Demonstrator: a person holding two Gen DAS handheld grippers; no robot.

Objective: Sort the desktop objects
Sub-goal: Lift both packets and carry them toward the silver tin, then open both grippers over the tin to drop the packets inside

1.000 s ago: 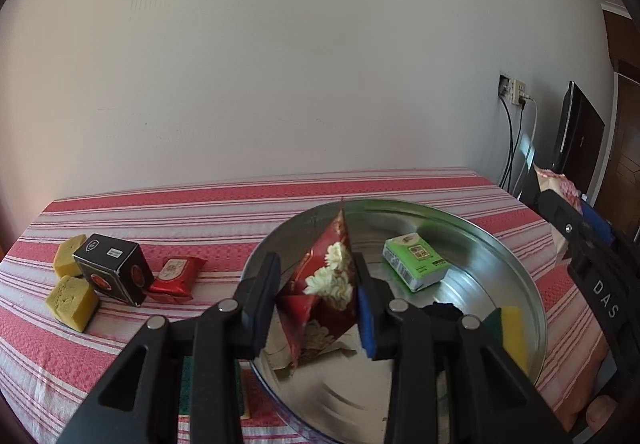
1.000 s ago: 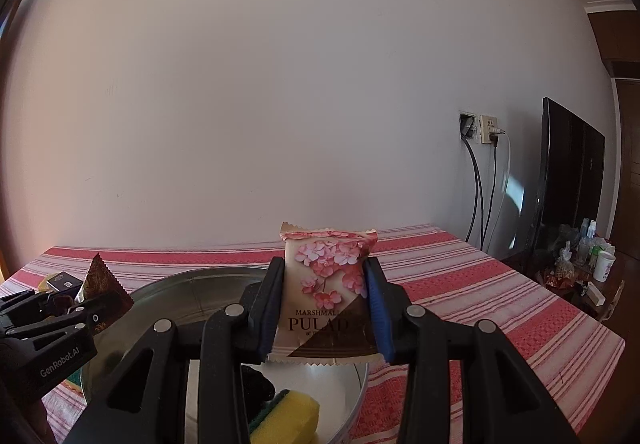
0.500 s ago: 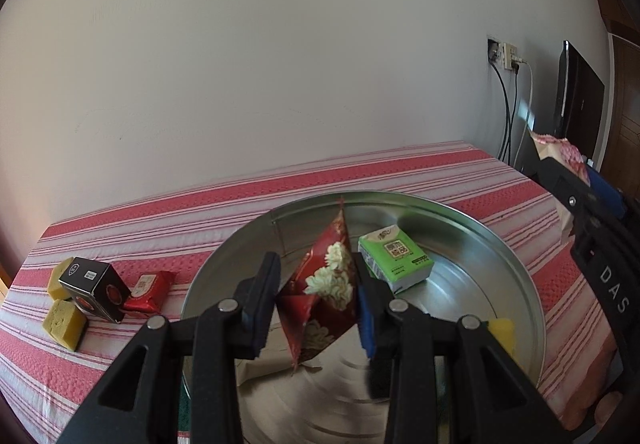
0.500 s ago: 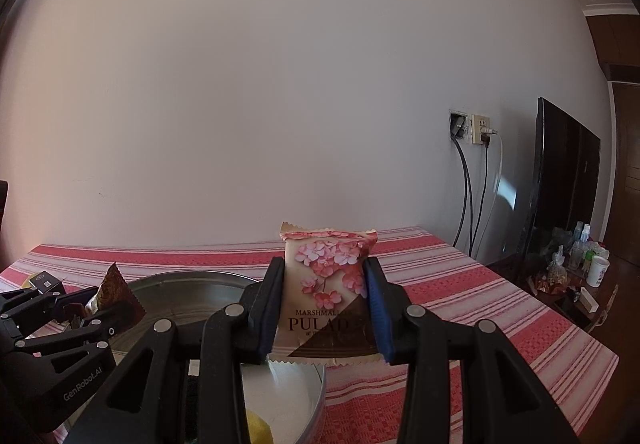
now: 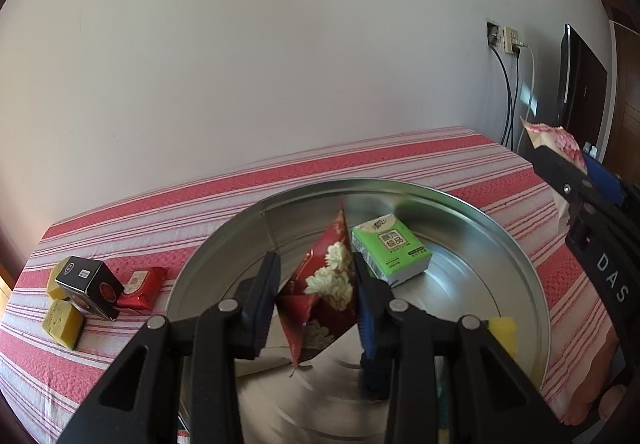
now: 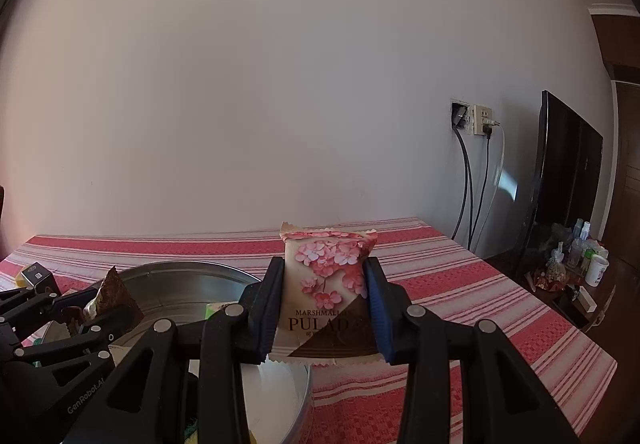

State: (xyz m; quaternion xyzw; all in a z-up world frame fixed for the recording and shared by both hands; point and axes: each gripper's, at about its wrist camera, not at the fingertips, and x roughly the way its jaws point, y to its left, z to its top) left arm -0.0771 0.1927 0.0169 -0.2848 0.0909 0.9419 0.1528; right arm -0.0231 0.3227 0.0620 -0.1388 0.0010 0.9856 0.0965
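My left gripper [image 5: 316,284] is shut on a red snack packet [image 5: 324,296] and holds it over the round metal tray [image 5: 472,200]. A green tissue pack [image 5: 390,248] and a yellow sponge [image 5: 502,332] lie in the tray. My right gripper [image 6: 326,296] is shut on a pink flowered marshmallow packet [image 6: 328,284], held over the tray's right rim [image 6: 280,396]. The right gripper with its packet [image 5: 554,138] shows at the right edge of the left wrist view. The left gripper [image 6: 80,320] shows at the lower left of the right wrist view.
On the red striped tablecloth [image 5: 240,184] left of the tray lie a black box [image 5: 90,286], a small red packet [image 5: 140,288] and two yellow blocks [image 5: 62,322]. A wall stands behind the table. Cables and a dark screen [image 6: 568,172] are at the right.
The left gripper with the red packet has moved further over the tray, then held. The right gripper with the pink packet has shifted rightward to the tray's right rim.
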